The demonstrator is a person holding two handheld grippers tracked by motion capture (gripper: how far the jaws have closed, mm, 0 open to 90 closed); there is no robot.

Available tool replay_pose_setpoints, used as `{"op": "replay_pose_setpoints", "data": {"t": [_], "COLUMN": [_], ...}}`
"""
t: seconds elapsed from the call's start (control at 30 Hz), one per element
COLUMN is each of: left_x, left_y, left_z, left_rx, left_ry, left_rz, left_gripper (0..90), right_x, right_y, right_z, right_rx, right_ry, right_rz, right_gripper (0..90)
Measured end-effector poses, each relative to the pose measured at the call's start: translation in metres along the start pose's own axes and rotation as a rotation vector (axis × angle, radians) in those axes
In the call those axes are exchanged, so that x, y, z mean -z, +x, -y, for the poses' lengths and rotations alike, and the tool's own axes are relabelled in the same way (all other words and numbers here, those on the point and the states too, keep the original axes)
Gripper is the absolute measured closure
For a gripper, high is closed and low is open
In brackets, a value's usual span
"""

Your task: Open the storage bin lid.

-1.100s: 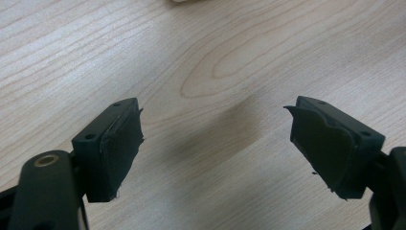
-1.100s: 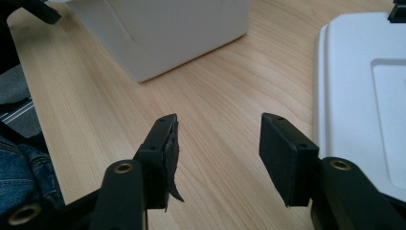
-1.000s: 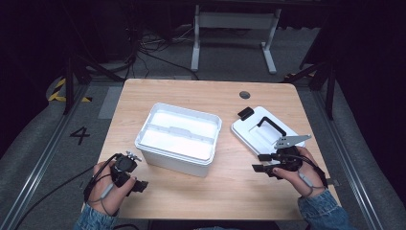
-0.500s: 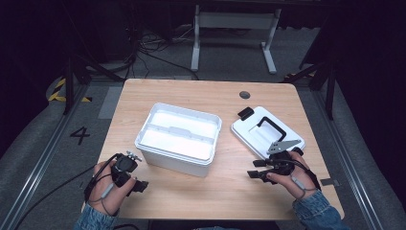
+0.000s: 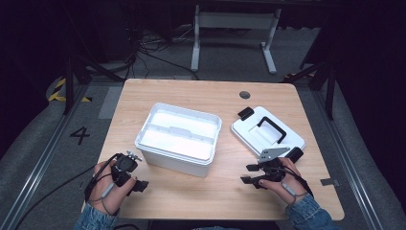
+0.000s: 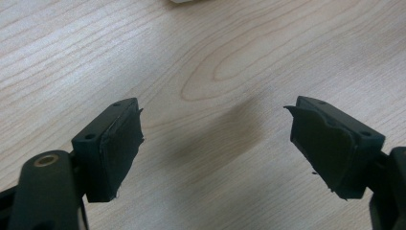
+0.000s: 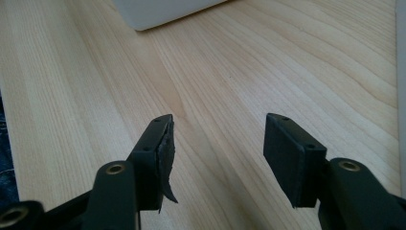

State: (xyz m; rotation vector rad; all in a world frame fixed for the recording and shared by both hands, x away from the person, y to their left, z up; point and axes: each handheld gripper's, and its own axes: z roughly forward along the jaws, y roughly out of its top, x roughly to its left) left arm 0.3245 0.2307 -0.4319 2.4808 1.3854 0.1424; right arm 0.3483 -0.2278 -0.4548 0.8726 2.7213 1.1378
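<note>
Nearest, by the light wooden table's front edge, both hands rest low: the left gripper toward the left corner, the right gripper toward the right, jaws of each spread apart over bare wood. Beyond, mid-table, stands an open white plastic bin; its white lid with a black handle lies flat near the right edge.

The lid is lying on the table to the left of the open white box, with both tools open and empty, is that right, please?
Not quite: the lid lies to the right of the box, as the high view shows. The rest holds: the box is open, and the left tool and right tool are both open and empty above the table.
</note>
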Motion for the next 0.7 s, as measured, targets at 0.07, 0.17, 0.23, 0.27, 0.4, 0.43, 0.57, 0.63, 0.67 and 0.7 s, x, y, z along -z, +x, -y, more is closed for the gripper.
{"op": "replay_pose_setpoints", "data": {"t": [0.07,0.17,0.23,0.27,0.4,0.43,0.57,0.63,0.67,0.7], "left_x": [0.000,-0.001,-0.001,-0.001,-0.001,-0.002,-0.001,-0.001,-0.001,-0.001], "left_y": [0.000,0.000,0.000,0.000,0.000,0.000,0.000,0.000,0.000,0.000], "left_z": [0.000,0.000,0.000,0.000,0.000,0.000,0.000,0.000,0.000,0.000], "left_rx": [0.000,0.006,0.007,0.006,0.005,0.005,0.003,0.001,0.001,-0.001], "left_ry": [0.000,0.002,0.004,0.002,0.003,0.003,0.001,-0.003,-0.003,-0.001], "left_rz": [0.000,0.001,0.004,0.002,0.002,0.003,0.002,0.002,0.002,0.001], "left_gripper": [19.0,19.0,19.0,19.0,19.0,19.0,19.0,19.0,19.0,19.0], "right_x": [-0.002,-0.007,-0.009,-0.009,-0.011,-0.012,-0.014,-0.015,-0.015,-0.016], "right_y": [0.001,0.002,0.003,0.003,0.003,0.003,0.004,0.004,0.004,0.004], "right_z": [0.000,0.001,0.002,0.002,0.003,0.003,0.004,0.004,0.004,0.004], "right_rx": [0.012,0.029,0.040,0.045,0.054,0.053,0.056,0.057,0.057,0.057], "right_ry": [-0.005,-0.023,-0.030,-0.037,-0.057,-0.057,-0.053,-0.054,-0.054,-0.054], "right_rz": [0.008,0.023,0.035,0.040,0.059,0.059,0.062,0.060,0.060,0.059], "right_gripper": [45.5,44.9,44.9,44.7,43.9,43.8,43.6,43.4,43.4,43.4]}}
